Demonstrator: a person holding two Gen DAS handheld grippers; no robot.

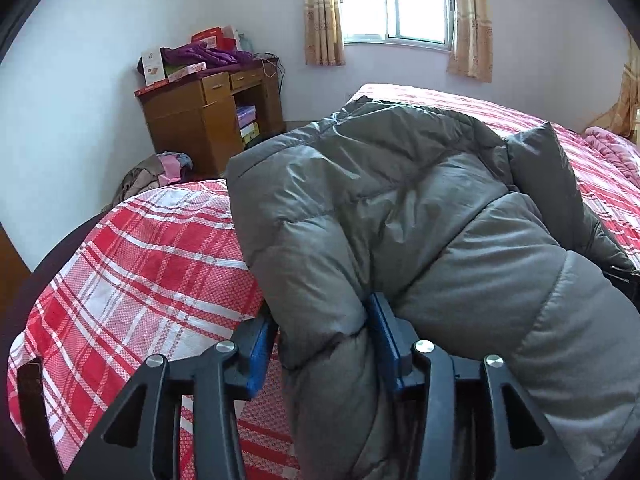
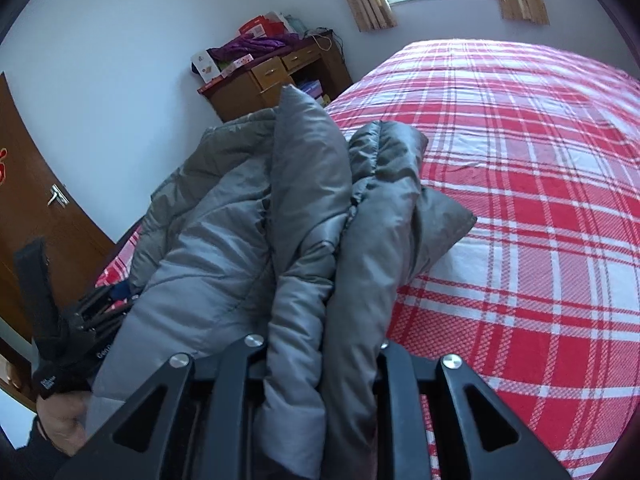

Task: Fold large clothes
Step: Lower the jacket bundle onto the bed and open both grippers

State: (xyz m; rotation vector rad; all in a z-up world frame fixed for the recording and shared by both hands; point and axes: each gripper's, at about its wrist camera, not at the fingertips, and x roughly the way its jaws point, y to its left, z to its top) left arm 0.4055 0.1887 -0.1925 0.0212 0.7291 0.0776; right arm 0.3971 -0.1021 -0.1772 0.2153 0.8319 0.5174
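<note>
Jacket: I see a grey puffer jacket (image 1: 400,208) bunched in thick folds on the near part of the bed (image 1: 132,264), held up at its near edge by both tools

Left hand-held gripper: my left hand-held gripper (image 1: 320,336) stands partly open, its blue pads (image 1: 258,344) on either side of a padded roll of the jacket; the left pad stands just clear of the fabric, while the right pad lies against it with another fold bulging over its far side

Left grip: I read the pads as not pinching; the roll sits between them, loose

Right hand-held gripper: my right hand-held gripper (image 2: 320,356) is drawn narrow on a thick bundle of jacket folds that rises straight out from between its fingers; the pads themselves are buried in the fabric

Jacket relative to right tool: the bundle fills the gap and stands up ahead of the tool, a sleeve or hem tip (image 2: 448,216) hanging towards the bed on the right side

Other tool in the right view: the left tool shows at the lower left, with the person's hand (image 2: 60,420) wrapped round its handle, just beside the jacket's left edge

Bed: red and white plaid cover (image 2: 520,200), bare to the right of the jacket

Room: a wooden desk (image 1: 208,120) with boxes and purple cloth stands by the wall, a curtained window (image 1: 396,0) behind the bed, a brown door (image 2: 36,200) at the left
</note>
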